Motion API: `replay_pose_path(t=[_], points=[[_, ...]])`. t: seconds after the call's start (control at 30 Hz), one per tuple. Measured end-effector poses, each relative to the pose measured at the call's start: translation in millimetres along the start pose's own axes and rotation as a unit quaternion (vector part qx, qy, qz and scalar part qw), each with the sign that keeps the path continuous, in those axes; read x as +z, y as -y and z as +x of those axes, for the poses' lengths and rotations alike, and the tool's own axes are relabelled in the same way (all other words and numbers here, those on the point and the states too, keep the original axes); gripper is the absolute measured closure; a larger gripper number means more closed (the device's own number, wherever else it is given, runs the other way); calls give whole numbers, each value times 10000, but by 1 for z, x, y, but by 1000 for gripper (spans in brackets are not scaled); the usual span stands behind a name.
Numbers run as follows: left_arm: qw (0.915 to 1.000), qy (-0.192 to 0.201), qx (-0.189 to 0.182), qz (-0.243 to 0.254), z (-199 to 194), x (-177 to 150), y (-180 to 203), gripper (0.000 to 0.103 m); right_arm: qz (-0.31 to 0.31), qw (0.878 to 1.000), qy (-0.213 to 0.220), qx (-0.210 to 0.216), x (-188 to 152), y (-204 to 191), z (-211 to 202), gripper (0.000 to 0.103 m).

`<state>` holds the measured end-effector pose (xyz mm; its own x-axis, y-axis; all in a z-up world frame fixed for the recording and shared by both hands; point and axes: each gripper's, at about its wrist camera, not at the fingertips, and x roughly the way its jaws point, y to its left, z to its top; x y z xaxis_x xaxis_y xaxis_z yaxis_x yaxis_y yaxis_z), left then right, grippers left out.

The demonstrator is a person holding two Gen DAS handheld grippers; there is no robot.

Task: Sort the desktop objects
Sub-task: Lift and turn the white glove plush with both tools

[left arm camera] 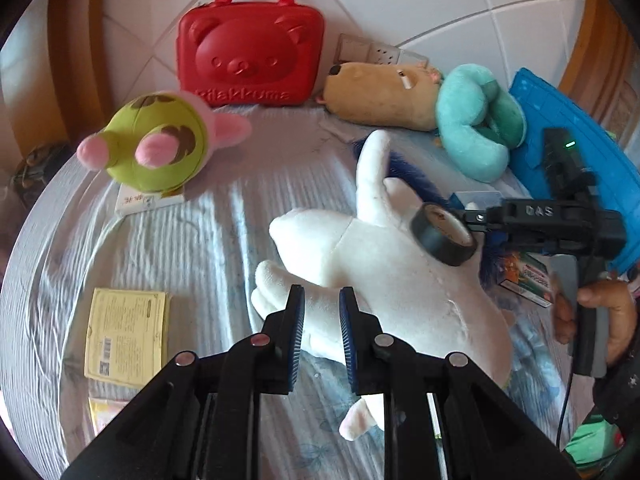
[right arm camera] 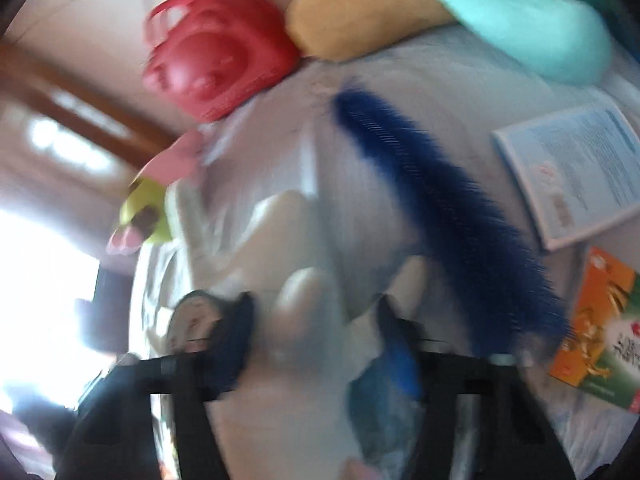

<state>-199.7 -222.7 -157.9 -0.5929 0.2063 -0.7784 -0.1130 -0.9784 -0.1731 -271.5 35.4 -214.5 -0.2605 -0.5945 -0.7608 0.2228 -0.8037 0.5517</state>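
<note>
A white plush toy [left arm camera: 384,272] lies in the middle of the striped cloth. My left gripper [left arm camera: 322,300] hovers over its near end, jaws a little apart and empty. My right gripper [left arm camera: 476,218] comes in from the right with a roll of black tape [left arm camera: 442,234] hanging on one finger above the plush. In the blurred right wrist view the right gripper [right arm camera: 316,316] has its jaws wide apart, and the tape roll [right arm camera: 192,320] sits on the outer side of the left finger [right arm camera: 236,332]. A dark blue fluffy piece [right arm camera: 448,200] lies past the plush.
A red bear case [left arm camera: 250,46] stands at the back. A green and pink plush [left arm camera: 160,144], a tan plush [left arm camera: 380,94] and a teal plush [left arm camera: 476,116] lie around. A yellow booklet [left arm camera: 126,336], a blue mat [left arm camera: 576,152], an orange box [right arm camera: 596,332] and a light blue box [right arm camera: 572,168] lie nearby.
</note>
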Motion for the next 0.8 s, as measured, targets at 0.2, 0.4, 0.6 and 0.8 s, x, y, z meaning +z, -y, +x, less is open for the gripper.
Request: replay_pose_path(t=[0.2, 0.4, 0.6, 0.8], points=[[9994, 19, -264, -208, -6, -17, -6, 86, -958, 9951, 63, -232, -12, -48, -9, 84], [9952, 11, -137, -965, 3, -33, -29, 85, -1298, 9902, 166, -482, -19, -66, -8, 81], [9884, 3, -265, -1496, 15, -44, -45, 85, -894, 9950, 107, -424, -11, -41, -1, 75], [9803, 150, -513, -1899, 36, -28, -54, 85, 228, 9996, 43, -187, -2, -5, 11, 50]])
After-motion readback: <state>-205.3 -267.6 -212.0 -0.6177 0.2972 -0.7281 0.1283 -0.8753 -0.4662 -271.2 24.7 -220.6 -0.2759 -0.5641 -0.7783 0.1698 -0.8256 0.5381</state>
